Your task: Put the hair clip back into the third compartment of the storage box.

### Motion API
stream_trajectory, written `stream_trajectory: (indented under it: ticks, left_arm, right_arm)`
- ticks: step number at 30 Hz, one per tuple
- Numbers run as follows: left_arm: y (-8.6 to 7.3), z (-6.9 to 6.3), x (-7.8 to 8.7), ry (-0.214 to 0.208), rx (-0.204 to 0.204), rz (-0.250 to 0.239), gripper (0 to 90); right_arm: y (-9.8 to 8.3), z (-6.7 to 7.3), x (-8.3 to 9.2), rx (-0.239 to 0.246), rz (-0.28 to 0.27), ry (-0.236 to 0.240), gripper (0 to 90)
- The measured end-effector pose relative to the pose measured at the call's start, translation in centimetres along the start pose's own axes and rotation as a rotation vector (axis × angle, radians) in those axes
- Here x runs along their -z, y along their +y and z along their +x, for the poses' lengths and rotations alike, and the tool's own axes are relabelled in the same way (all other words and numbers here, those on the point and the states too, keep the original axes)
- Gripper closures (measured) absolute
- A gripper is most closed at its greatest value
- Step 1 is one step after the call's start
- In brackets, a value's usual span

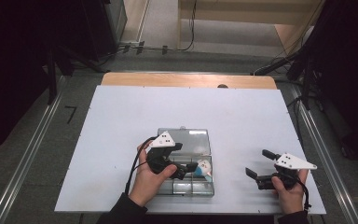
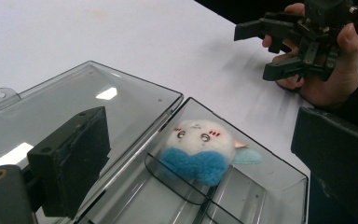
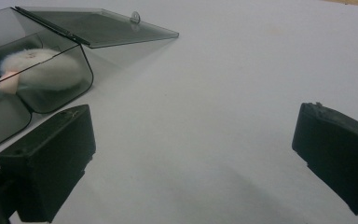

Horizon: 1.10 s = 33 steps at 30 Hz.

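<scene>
A clear grey plastic box [image 1: 177, 188] lies open on the white table, its lid [image 1: 186, 140] flat behind it. In its right-hand compartment lies a small white plush toy [image 2: 196, 144] with a blue lower part. My left gripper [image 1: 189, 168] hangs over that compartment, open, its jaws wide to either side of the toy [image 1: 204, 168] without touching it. My right gripper [image 1: 257, 163] rests near the table's front right, open, with nothing between its jaws. The left gripper view shows the right gripper [image 2: 259, 51] farther off in a hand. In the right gripper view the toy [image 3: 42, 67] shows through the box wall [image 3: 9, 116].
Curved dividers [image 2: 177, 179] split the box into compartments. The lid [image 2: 74, 98] has a small tab at its far edge. The white table top [image 1: 121, 116] ends in a wooden strip [image 1: 186, 80] at the back. Cables and dark stands lie on the floor beyond.
</scene>
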<state>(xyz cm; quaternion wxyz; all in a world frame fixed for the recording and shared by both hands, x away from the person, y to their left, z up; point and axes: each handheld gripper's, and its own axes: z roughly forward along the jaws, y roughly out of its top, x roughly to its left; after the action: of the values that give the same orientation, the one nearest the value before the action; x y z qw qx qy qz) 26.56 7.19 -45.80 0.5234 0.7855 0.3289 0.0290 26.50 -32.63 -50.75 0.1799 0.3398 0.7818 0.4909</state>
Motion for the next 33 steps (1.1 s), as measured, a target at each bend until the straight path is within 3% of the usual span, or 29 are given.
stream_trajectory:
  ticks: [5,14,33]
  left_arm:
    - [0.0,0.6,0.5,-0.001,0.025,-0.017,1.7]
    - [0.3,1.1,1.6,0.019,0.014,-0.045,0.0]
    - [0.6,2.8,3.5,0.043,0.043,-0.082,0.0]
  right_arm:
    - [0.0,0.0,0.0,-0.001,-0.001,-0.002,0.0]
    - [0.0,0.0,0.0,-0.002,0.0,-0.001,0.0]
    - [0.0,0.0,0.0,-0.003,-0.005,-0.005,0.0]
